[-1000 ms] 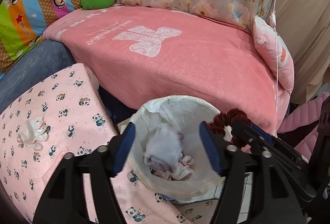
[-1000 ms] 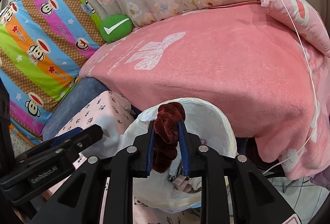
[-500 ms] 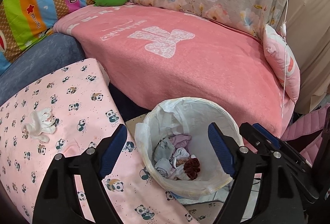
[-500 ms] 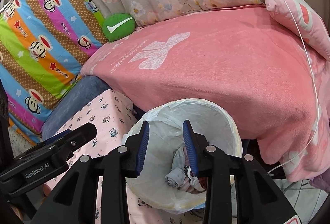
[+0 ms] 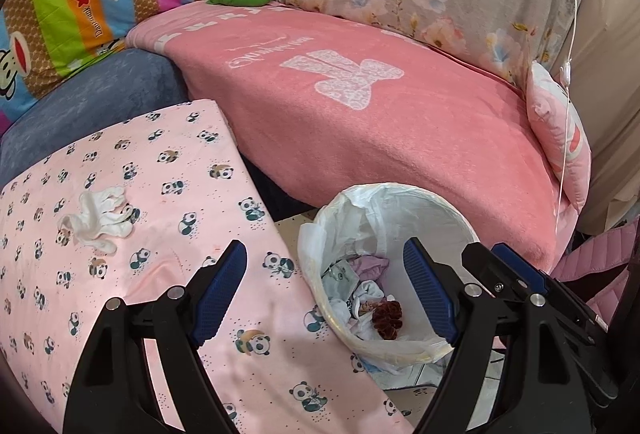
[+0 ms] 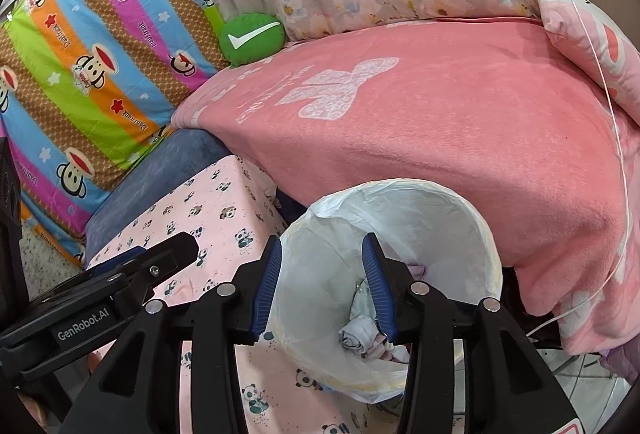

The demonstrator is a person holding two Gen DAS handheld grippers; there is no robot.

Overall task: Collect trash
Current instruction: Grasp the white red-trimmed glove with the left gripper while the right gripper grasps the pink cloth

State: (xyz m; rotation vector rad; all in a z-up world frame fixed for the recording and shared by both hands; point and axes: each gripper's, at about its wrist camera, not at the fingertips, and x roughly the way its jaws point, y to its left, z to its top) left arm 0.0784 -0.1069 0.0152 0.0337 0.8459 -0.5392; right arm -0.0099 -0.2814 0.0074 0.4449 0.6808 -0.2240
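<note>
Pink panda-print cloth [image 5: 168, 194] spreads ahead and to the left of the left gripper [image 5: 324, 294], whose jaws stand wide apart with nothing between them. Just ahead and to its right sits the lined waste bin [image 5: 400, 194], and the right gripper [image 6: 322, 286] hovers directly over the rim, jaws parted and empty. Inside the bin, near the wall closest to both tools, lies crumpled paper with a dark red scrunchie [image 5: 386, 316] on top. The crumpled white tissue [image 5: 98, 222] lies on the cloth, well ahead and left of the left gripper's left finger. It looks like the next piece: approach from above, straddle the thickest bunch, close gently so the cloth beneath is not pinched.
</note>
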